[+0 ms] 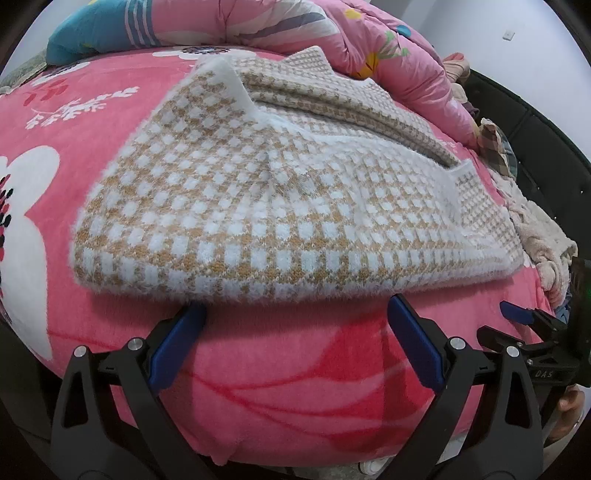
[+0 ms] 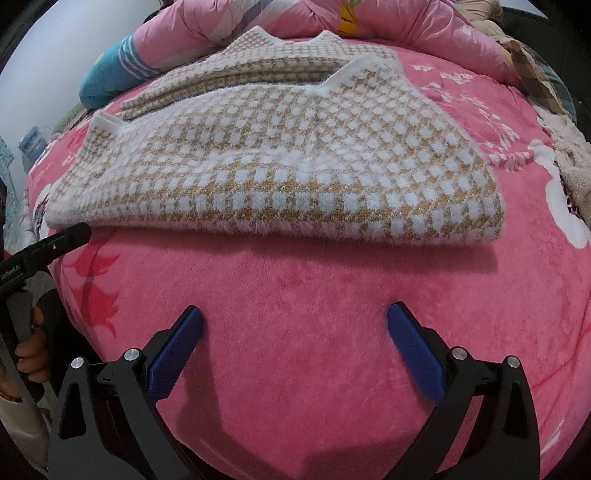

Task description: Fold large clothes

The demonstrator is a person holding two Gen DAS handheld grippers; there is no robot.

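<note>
Sweater of fuzzy tan-and-white checked knit point(image 1: 280, 206) lies folded on the pink floral fleece bed cover point(image 1: 288, 373), sleeves tucked over, hem edge toward me. My left claw point(image 1: 295, 317) hangs wide open and empty, tips just at that near edge; my right claw point(image 2: 295, 321) gapes empty too, short of it. I judge one last fold remains

A pink plush blanket point(image 2: 314, 295) printed with white flowers and red leaf motifs covers the bed surface. Along its far edge lies a bunched pink quilt point(image 1: 388, 40) with a teal, striped section point(image 1: 110, 26). Cream fleece fabric point(image 1: 543, 236) and a checked cloth point(image 1: 496, 147) sit beside a dark headboard point(image 1: 535, 147).
</note>
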